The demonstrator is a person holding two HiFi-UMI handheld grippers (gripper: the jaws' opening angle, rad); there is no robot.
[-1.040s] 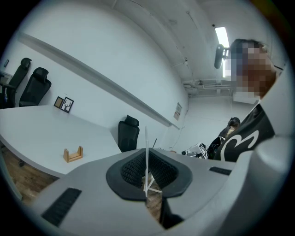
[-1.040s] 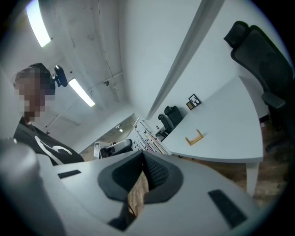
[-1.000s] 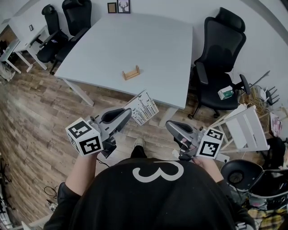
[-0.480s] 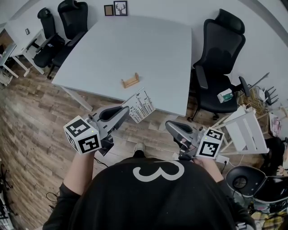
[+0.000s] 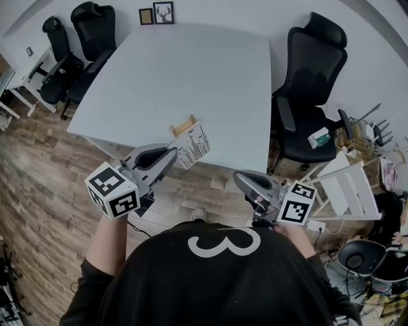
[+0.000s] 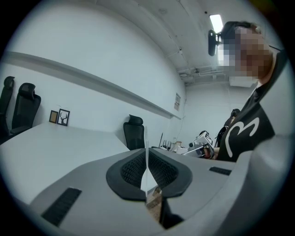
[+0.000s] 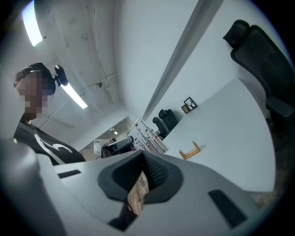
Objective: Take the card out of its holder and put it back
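Observation:
My left gripper (image 5: 172, 154) is shut on a white card (image 5: 193, 145) printed with black bars, held edge-on in the left gripper view (image 6: 146, 138) between the dark pads. The card hangs over the table's near edge, just in front of the small wooden holder (image 5: 183, 125), which stands empty on the white table (image 5: 204, 70). My right gripper (image 5: 238, 179) is short of the table at the right, over the wooden floor, jaws together with nothing in them. The right gripper view shows the holder (image 7: 190, 151) and the card (image 7: 150, 137) off to its left.
A black office chair (image 5: 312, 76) stands at the table's right side. Two more chairs (image 5: 86, 32) are at the far left. Two small picture frames (image 5: 156, 14) lean on the wall behind the table. A white rack (image 5: 347, 191) is at my right.
Both grippers have moved forward toward the table. The card, still held in the left gripper, now reaches over the table's near edge close to the holder.

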